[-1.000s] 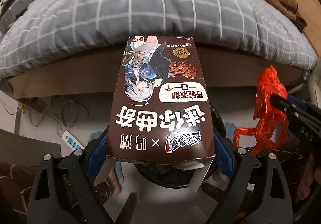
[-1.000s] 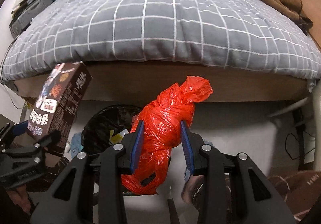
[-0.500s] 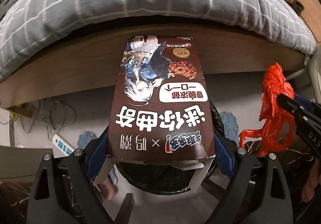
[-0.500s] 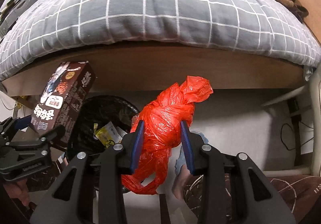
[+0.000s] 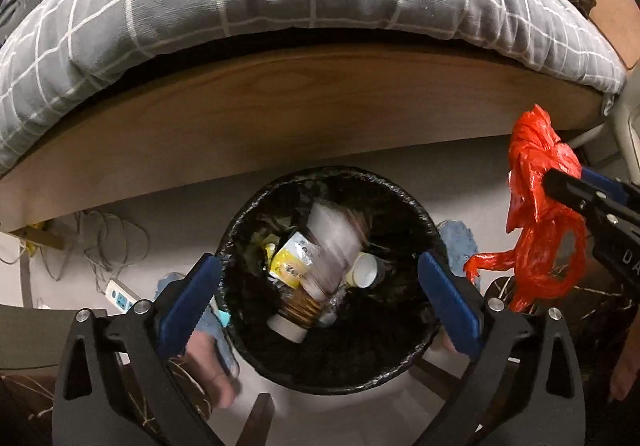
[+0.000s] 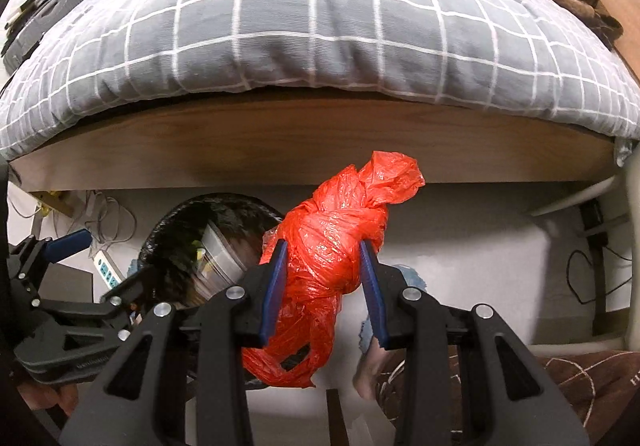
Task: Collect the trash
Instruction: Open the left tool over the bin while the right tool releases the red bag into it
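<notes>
My left gripper (image 5: pixel 320 278) hangs right over a round bin lined with a black bag (image 5: pixel 424 222), its jaws opening wide with nothing between them. The brown snack box (image 5: pixel 332 250) is a blur inside the bin, among a yellow packet (image 5: pixel 290 266) and a paper cup (image 5: pixel 362 270). My right gripper (image 6: pixel 325 270) is shut on a knotted red plastic bag (image 6: pixel 340 242), held above the floor to the right of the bin (image 6: pixel 168 242). That red bag (image 5: pixel 540 214) also shows at the right edge of the left wrist view.
A bed with a grey checked duvet (image 6: pixel 320 26) and a wooden side board (image 5: pixel 280 106) runs behind the bin. A white power strip (image 5: pixel 120 294) and cables lie on the floor to the left. A person's bare feet (image 5: pixel 208 366) in blue slippers stand beside the bin.
The left gripper has let go of the brown snack box, which has dropped into the bin. Both grippers have come down a little. The red bag stays gripped.
</notes>
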Demonstrator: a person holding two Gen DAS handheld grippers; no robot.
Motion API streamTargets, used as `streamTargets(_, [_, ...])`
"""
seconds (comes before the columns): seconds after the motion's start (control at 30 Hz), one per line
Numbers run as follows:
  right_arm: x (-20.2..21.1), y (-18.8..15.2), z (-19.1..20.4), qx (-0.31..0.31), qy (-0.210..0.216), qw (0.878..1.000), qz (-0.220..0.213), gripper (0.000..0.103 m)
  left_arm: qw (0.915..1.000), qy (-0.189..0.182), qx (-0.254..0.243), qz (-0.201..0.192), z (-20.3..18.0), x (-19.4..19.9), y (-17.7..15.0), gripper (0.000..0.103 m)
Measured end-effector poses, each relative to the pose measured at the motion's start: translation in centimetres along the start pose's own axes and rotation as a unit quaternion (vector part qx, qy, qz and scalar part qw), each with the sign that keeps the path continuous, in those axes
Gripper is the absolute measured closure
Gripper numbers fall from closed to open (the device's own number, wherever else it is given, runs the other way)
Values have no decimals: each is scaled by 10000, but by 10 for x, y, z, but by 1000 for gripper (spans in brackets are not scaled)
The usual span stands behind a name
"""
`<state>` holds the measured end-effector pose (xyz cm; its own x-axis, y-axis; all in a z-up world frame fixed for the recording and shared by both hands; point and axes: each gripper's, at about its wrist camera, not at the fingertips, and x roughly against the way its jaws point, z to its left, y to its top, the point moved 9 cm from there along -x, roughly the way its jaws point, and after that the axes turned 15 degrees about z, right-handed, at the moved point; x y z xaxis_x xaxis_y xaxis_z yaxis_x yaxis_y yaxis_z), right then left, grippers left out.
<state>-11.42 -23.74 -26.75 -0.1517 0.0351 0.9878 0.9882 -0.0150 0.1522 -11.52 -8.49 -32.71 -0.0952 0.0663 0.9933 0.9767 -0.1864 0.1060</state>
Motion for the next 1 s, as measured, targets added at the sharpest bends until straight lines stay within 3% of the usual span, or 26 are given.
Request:
streamTargets(0.7, [1, 9, 103, 872, 314, 9957, -29, 68, 9962, 153, 797, -304, 107, 27, -17, 6])
streamTargets(1.0, [3, 11, 107, 957, 216, 9950, -177, 52, 9958, 139, 840, -342, 109, 33, -16, 6])
